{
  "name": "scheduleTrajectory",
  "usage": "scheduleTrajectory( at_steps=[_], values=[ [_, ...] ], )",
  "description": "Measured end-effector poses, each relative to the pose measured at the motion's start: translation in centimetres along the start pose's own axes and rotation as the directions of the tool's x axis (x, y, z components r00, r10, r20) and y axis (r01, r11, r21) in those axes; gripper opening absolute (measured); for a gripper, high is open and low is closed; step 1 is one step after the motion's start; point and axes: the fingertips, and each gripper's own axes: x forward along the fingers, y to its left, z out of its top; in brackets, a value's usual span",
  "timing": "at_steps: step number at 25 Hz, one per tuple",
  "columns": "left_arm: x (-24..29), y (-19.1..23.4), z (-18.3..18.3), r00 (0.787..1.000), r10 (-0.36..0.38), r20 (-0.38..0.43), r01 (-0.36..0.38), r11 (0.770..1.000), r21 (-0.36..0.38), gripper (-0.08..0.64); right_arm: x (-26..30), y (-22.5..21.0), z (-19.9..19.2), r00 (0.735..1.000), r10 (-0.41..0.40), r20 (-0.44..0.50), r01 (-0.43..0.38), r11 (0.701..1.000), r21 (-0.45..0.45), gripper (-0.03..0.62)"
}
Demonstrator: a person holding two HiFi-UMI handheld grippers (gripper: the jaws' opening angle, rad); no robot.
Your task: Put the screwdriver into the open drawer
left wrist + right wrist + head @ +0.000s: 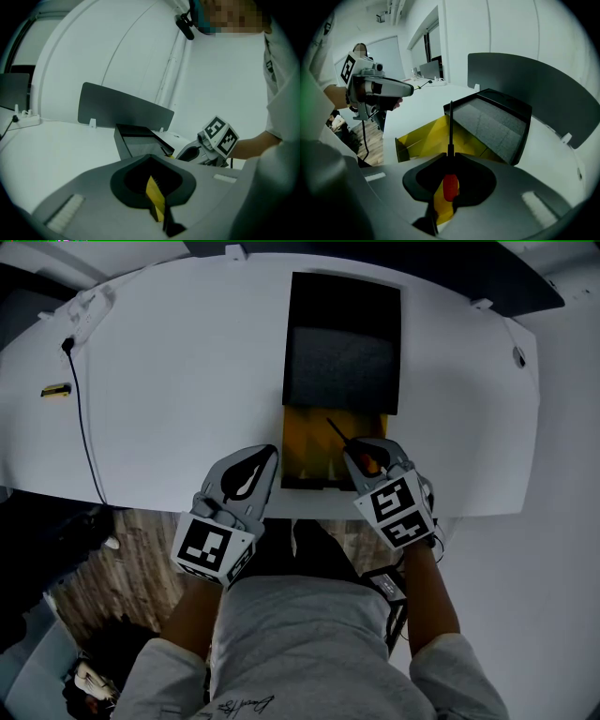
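The screwdriver [369, 463] has a red handle and a thin dark shaft. My right gripper [361, 454] is shut on the handle, and the shaft points out over the open yellow drawer [307, 454]. In the right gripper view the screwdriver [449, 185] sits between the jaws, its shaft aimed at the yellow drawer [423, 135] below the dark cabinet [497, 123]. My left gripper [265, 457] hovers just left of the drawer with its jaws together and nothing held. The left gripper view shows the right gripper [182, 153] beside the cabinet [136, 140].
The dark cabinet [342, 343] stands at the back middle of the white table [178, 381]. A black cable [84, 432], a small yellow object [56, 390] and a white power strip [89, 306] lie at the far left. A dark divider panel [534, 89] runs behind the table.
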Motion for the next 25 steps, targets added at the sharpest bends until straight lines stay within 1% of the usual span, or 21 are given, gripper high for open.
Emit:
scheduleTrajectory(
  at_steps=[12,25],
  values=[
    [-0.2,0.8,-0.3,1.0,0.005,-0.003,-0.005,1.0,-0.021,-0.003,2.2,0.5,-0.4,0.991,0.027,-0.132,-0.036,0.997,-0.066,0.074],
    [0.0,2.0,-0.9,1.0,0.014,-0.005,-0.014,0.999,-0.041,-0.003,4.4,0.8,-1.3,0.963,0.027,-0.267,-0.064,0.989,-0.131,0.074]
  ],
)
